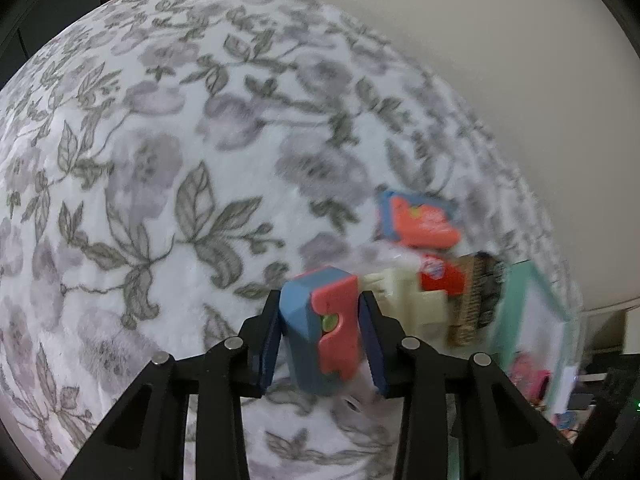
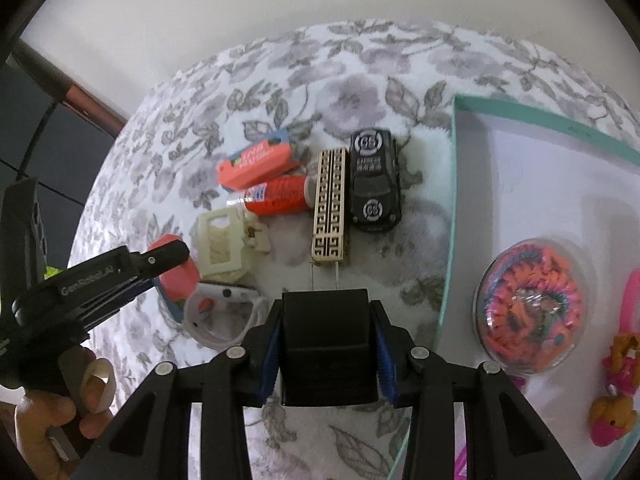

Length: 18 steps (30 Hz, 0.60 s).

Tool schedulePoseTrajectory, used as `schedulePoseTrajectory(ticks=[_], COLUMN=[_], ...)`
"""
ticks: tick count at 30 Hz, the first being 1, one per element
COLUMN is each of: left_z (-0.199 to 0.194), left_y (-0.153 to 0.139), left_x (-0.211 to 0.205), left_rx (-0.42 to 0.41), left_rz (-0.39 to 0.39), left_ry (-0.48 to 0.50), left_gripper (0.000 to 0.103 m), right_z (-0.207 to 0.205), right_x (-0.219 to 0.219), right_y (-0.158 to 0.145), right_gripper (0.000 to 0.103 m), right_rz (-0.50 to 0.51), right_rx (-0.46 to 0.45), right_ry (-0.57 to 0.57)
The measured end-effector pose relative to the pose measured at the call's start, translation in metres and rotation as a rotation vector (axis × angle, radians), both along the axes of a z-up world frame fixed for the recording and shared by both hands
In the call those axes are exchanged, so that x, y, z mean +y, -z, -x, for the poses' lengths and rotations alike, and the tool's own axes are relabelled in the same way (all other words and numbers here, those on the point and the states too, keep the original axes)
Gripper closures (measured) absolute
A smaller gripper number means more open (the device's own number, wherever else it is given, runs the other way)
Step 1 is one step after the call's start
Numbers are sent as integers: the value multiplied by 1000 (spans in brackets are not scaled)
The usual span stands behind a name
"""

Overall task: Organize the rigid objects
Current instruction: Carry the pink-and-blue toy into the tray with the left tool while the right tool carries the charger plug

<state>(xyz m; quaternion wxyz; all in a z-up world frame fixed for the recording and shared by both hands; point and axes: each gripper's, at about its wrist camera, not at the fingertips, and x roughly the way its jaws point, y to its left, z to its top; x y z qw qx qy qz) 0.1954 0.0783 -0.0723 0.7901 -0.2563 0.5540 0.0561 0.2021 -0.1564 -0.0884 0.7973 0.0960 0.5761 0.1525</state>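
My left gripper point(image 1: 320, 300) is shut on a blue-and-coral block point(image 1: 324, 332), held clear of the floral cloth point(image 1: 160, 160). In the right wrist view that block point(image 2: 178, 276) shows at the left between the left gripper's fingers point(image 2: 170, 256). My right gripper point(image 2: 326, 308) is shut on a black box point(image 2: 328, 352), which hides the cloth under it. Loose on the cloth lie a second blue-and-coral block point(image 2: 256, 162), a red tube point(image 2: 280, 196), a cream clip point(image 2: 220, 240), a gold patterned bar point(image 2: 330, 208), a black toy car point(image 2: 374, 176) and a white ring-shaped piece point(image 2: 224, 312).
A teal-rimmed box point(image 2: 452, 200) with a white floor stands at the right, close to the black box. Inside it are a clear dome of coloured bands point(image 2: 532, 304) and pink toys point(image 2: 616, 400). A person's hand point(image 2: 52, 412) holds the left gripper's handle. A pale wall lies behind.
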Motion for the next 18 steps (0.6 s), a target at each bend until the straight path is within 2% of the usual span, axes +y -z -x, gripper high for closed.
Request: schedulePoseTrajectory(ticks=[4,5,6,10,18], left_z=[2,4,5,7,8], left_y=[-28,-36,-42,-65,-84], left_x=[2,2,4,5,-9], left_rx=[-73,-92,-103,-162,-215], left_rz=[5,6,6,11,13], left_ry=[3,3,2,0,28], left_gripper=[68,78,82,82,82], right_z=[4,5,6,12,18], right_x=[-10,-10,-13,-18,-29], right_y=[-27,-33,-42,-65,-91], right_gripper=[61,61,61,61,61], right_rz=[-33,-37,-43,-53,-58], right_rx=[-59,-74,-95,-153,-218], right_ry=[18,21,26,41,58])
